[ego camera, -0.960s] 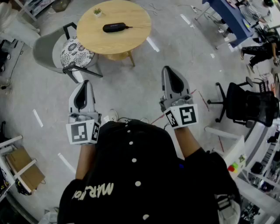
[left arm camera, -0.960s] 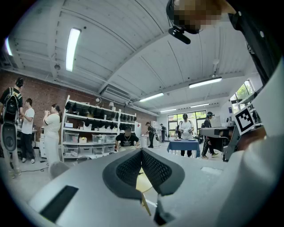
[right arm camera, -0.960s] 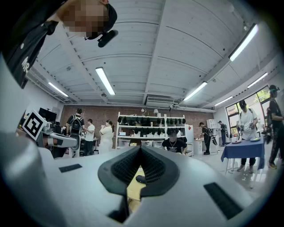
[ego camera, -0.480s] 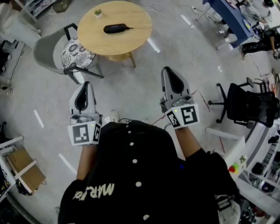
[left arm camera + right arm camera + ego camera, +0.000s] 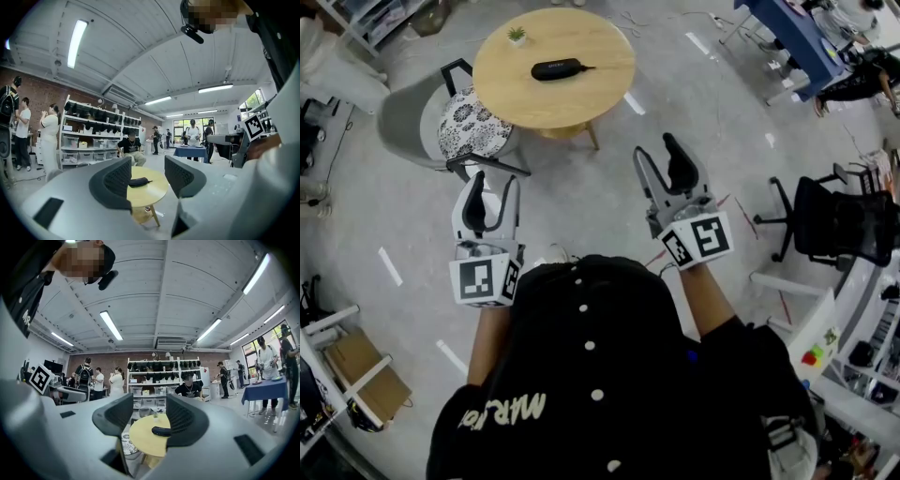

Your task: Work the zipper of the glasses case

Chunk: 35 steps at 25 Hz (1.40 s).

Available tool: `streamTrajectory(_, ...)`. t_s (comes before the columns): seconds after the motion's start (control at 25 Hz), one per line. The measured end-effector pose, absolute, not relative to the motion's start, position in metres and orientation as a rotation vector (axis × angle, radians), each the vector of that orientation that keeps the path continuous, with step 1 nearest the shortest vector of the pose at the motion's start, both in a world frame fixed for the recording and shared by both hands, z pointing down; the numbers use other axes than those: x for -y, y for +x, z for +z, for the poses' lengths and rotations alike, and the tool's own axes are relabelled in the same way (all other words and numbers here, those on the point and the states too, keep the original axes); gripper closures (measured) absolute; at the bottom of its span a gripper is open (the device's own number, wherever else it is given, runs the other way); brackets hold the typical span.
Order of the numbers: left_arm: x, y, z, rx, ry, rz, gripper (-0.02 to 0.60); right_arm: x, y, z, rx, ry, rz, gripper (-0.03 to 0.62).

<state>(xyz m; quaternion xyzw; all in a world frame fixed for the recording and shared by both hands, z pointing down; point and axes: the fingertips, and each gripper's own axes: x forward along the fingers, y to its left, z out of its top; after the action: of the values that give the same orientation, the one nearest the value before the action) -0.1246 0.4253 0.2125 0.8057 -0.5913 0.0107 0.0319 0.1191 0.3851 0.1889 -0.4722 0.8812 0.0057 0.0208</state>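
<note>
Left gripper (image 5: 492,186) and right gripper (image 5: 656,150) are side by side, and both just popped their fingers wide open with nothing in either. The black glasses case (image 5: 556,68) is way out ahead of the fingers, well apart from them, lying on the round wooden worktop (image 5: 586,94). A little potted plant (image 5: 517,35) sits just beyond it.

A black, elongated glasses case (image 5: 556,69) with rounded ends lies flat near the middle of the round light-wood table (image 5: 591,98), its length running left to right in the head view. A thin dark tab (image 5: 587,67) juts from its right end toward the table's right edge. Its zipper is too small to make out.
</note>
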Motion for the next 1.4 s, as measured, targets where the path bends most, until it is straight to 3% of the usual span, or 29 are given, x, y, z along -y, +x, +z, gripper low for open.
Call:
streamTrajectory(0.44, -0.367, -0.18, 0.219, 1.711, 2.578, 0.086, 0.374, -0.346, 0.077, 0.203, -2.692, -1.619, 0.041, 0.396)
streamTrajectory(1.4, -0.096, -0.105, 0.228, 1.701, 2.539, 0.08, 0.374, -0.05, 0.136, 0.206, -2.772, -1.491, 0.024, 0.416)
